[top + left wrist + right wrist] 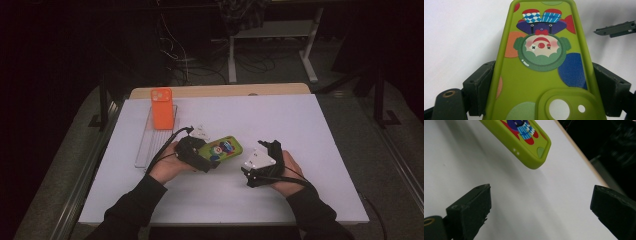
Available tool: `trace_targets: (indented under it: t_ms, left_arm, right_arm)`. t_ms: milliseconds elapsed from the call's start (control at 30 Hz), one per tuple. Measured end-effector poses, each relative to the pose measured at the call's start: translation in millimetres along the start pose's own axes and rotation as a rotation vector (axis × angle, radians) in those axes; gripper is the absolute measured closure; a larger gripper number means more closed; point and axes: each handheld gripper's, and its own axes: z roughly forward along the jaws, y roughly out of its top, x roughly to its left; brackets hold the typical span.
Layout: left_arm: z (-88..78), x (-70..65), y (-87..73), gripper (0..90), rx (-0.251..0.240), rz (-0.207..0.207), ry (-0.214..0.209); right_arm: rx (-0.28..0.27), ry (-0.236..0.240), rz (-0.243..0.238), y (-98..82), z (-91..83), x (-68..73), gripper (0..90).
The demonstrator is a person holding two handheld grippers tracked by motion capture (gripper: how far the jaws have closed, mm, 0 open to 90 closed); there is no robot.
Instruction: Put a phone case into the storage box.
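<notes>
Your left gripper is pinching the green phone case by its long edges, lifting it just above the white table so your right gripper, spread empty nearby, can reach its free end.

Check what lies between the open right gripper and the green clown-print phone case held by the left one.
Only bare white table: in the right gripper view, nothing lies between the right gripper and the green clown-print phone case.

My left claw grips the phone case by its sides, just above the tabletop. My right claw sits right of it, apart. Another case rests on a tray behind, to the left.
</notes>
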Motion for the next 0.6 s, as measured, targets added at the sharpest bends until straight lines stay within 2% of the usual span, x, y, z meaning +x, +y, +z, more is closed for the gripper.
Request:
trace_targets:
  t_ms: [100,233,300,367,400,467,533,567,600]
  left_arm:
    - [0.2,-0.1,0.0,15.1,0.001,0.0,-0.001]
    - [0.2,-0.1,0.0,15.1,0.004,0.0,-0.001]
    - [0.2,0.0,-0.1,15.1,0.003,0.001,-0.002]
    - [0.1,-0.8,-0.2,15.1,0.004,-0.012,-0.005]
    - [0.1,-0.8,-0.2,15.1,0.004,-0.011,-0.005]
    - [0.0,-0.3,-0.2,15.1,0.009,-0.005,-0.003]
    - [-1.4,1.6,0.0,15.1,0.034,0.024,-0.003]
    - [-1.4,1.5,0.1,15.1,0.037,0.027,-0.002]
    - [-1.5,1.4,0.1,15.1,0.037,0.027,-0.003]
  right_arm:
    - [0.001,-0.034,-0.077,1.0,-0.6,4.1,2.4]
    - [-0.006,-0.069,-0.136,2.2,-0.2,9.9,2.4]
    - [-0.002,-0.079,-0.147,2.6,0.3,12.3,2.4]
    - [0.002,-0.104,-0.19,2.2,0.9,14.0,2.4]
    - [0.009,-0.104,-0.235,2.0,0.5,13.2,2.4]
    - [0.007,-0.123,-0.272,2.1,0.7,14.8,2.4]
    - [0.004,-0.152,-0.322,2.5,0.9,16.1,2.6]
    - [0.003,-0.161,-0.336,2.8,0.6,17.2,2.6]
    - [-0.005,-0.174,-0.33,2.8,1.0,19.6,2.6]
